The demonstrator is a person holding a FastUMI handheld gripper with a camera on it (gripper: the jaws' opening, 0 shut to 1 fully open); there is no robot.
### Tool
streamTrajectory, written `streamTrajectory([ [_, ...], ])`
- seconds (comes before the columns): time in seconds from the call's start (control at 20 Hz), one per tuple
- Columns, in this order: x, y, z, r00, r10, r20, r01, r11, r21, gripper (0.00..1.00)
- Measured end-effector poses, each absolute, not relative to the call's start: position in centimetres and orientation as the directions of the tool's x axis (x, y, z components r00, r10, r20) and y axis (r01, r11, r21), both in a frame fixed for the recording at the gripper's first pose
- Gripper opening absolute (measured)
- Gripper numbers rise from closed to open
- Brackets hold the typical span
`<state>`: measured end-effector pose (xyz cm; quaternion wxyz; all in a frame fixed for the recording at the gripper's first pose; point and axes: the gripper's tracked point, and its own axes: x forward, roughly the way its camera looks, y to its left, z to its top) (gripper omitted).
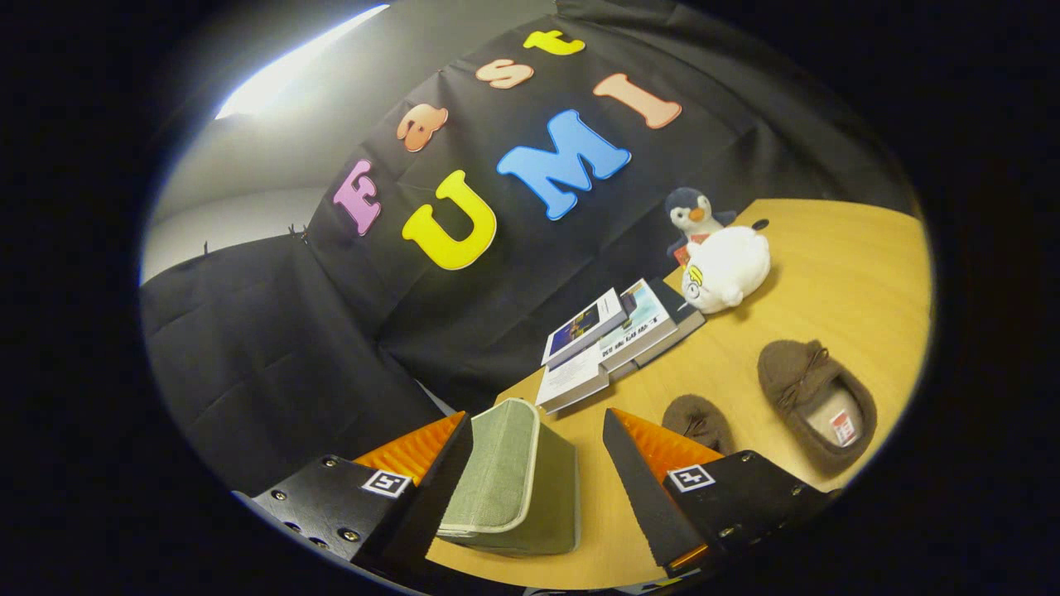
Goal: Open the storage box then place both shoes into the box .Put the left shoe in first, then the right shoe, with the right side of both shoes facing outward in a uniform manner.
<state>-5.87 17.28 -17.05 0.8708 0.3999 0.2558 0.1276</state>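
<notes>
A grey-green fabric storage box (512,480) with a pale piped edge stands on the wooden table (836,273), lying between my two fingers and closer to the left one. My gripper (534,463) is open, with a wide gap and neither finger pressing on the box. Two brown moccasin shoes lie past the right finger. One shoe (816,406) shows its opening and a labelled insole. The other shoe (700,420) is partly hidden behind the right fingertip (633,451).
A stack of books (617,339) lies beyond the box near the cloth wall. A white plush toy (727,269) and a penguin plush (694,217) sit further back. The table's curved edge runs close under the fingers.
</notes>
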Motion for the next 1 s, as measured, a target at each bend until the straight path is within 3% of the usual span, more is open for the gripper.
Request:
streamTrajectory([
  [0.45,-8.5,25.2,-21.6,0.701,0.615,-0.362,0.099,0.418,0.903,0.96],
  [1.0,-8.8,29.0,-23.6,0.687,0.673,-0.274,0.295,0.086,0.952,0.93],
])
